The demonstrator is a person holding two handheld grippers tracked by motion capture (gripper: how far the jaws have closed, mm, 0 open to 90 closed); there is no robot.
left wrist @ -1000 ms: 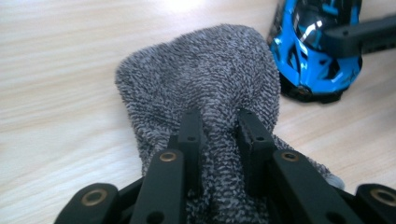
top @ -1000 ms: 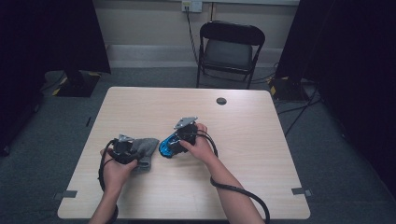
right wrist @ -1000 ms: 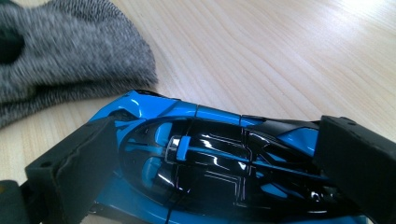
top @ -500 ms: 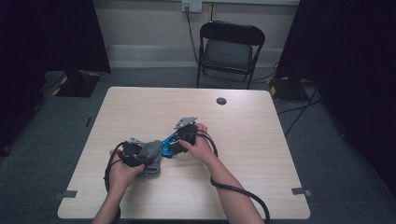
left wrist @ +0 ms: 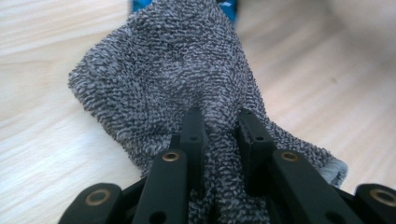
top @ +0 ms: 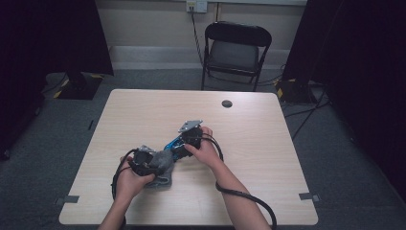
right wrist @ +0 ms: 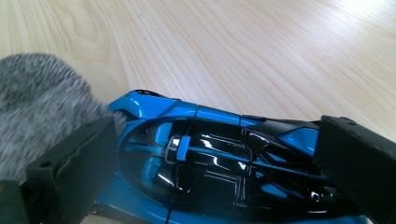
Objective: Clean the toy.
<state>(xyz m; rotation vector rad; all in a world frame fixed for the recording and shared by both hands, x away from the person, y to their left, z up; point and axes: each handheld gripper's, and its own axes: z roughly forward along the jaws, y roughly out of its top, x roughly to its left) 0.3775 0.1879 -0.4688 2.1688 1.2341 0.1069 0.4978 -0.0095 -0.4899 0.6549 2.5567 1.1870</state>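
Lower centre of the high view: the left claw [top: 160, 163] is clamped on a grey terry cloth [left wrist: 177, 79], which lies bunched against the nose of a blue toy car [right wrist: 219, 154]. The right claw [top: 178, 147] grips the car's sides on the desk [top: 268, 143].

From the high view we look forward and down on the whole table [top: 268, 143], with a folding chair [top: 235, 50] beyond its far edge. The left gripper view puts us right up against a grey cloth [left wrist: 177, 79] between its own jaws, facing low across the tabletop. The right gripper view sits just as close over a blue toy car [right wrist: 210, 154], and both close views share the cloth [right wrist: 37, 116] and the car's blue edge [left wrist: 229, 7].
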